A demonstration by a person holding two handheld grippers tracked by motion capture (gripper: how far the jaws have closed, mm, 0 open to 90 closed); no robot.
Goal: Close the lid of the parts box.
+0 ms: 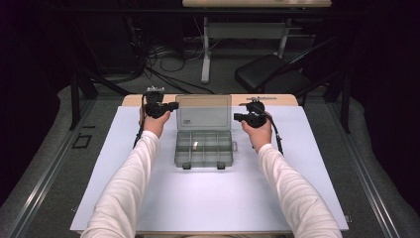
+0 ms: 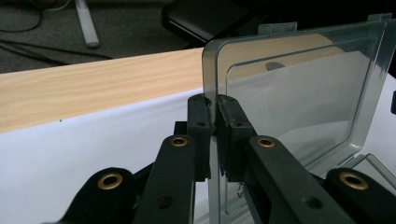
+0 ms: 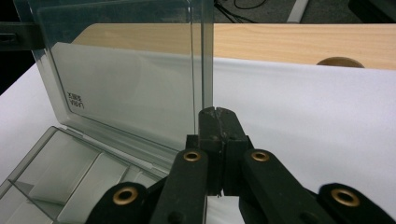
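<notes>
A clear plastic compartment box (image 1: 177, 152) sits open in the middle of the white sheet, its lid (image 1: 203, 111) standing upright at the back. My left gripper (image 1: 174, 105) is at the lid's left edge. In the left gripper view my left gripper (image 2: 215, 105) is shut on that edge of the lid (image 2: 299, 93), which runs down between the pads. My right gripper (image 1: 236, 117) is at the lid's right edge. In the right gripper view my right gripper (image 3: 218, 112) has its jaws pressed together, and the lid (image 3: 126, 79) edge stands just beyond the tips. A small pale piece (image 1: 196, 146) lies in one compartment.
The white sheet (image 1: 213, 198) covers a wooden table whose bare far strip (image 2: 93, 88) runs behind the box. Beyond the table stand a black chair (image 1: 270, 72), a desk leg (image 1: 205, 54) and floor cables (image 1: 168, 62). Divider walls (image 3: 28, 189) split the tray.
</notes>
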